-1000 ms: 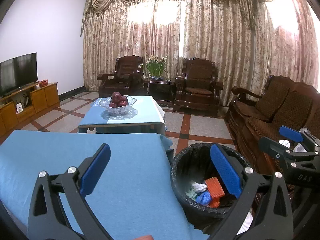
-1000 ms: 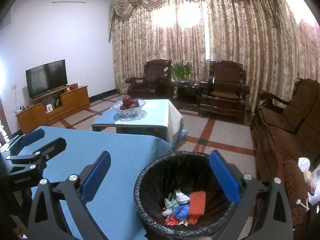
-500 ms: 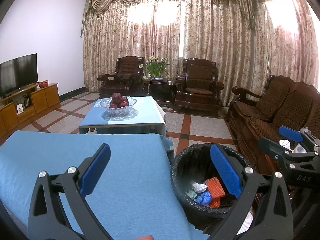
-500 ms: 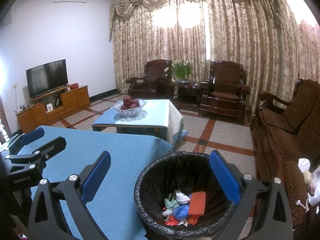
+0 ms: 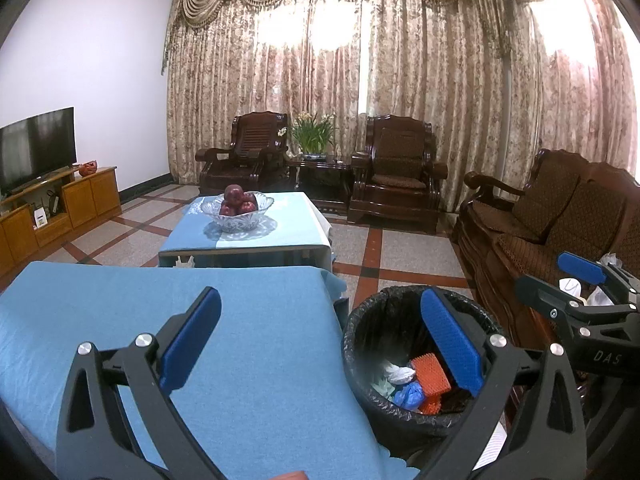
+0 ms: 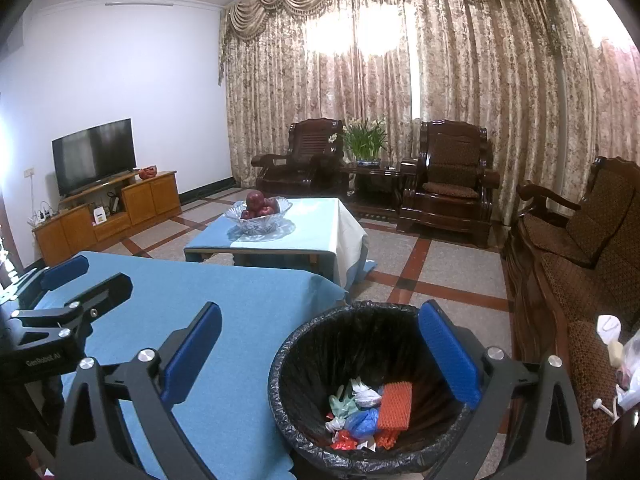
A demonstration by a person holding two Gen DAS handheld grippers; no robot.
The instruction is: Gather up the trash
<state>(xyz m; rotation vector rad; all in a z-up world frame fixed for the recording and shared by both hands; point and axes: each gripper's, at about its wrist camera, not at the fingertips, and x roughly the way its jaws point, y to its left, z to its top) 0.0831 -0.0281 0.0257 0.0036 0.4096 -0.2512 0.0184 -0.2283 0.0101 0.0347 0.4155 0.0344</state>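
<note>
Left wrist view: the left gripper (image 5: 316, 344) hangs spread wide with nothing in it, above the near blue table (image 5: 100, 312), just left of the bin (image 5: 360, 336). Basically nothing has shifted over the last second. The trash (image 5: 416, 380) (orange mesh, blue and white scraps) lies inside the bin.

Right wrist view: the right gripper (image 6: 320, 354) is also released and empty, straddling the bin, same as a moment back. The table beside the bin looks bare, so collecting seems about done.
</note>
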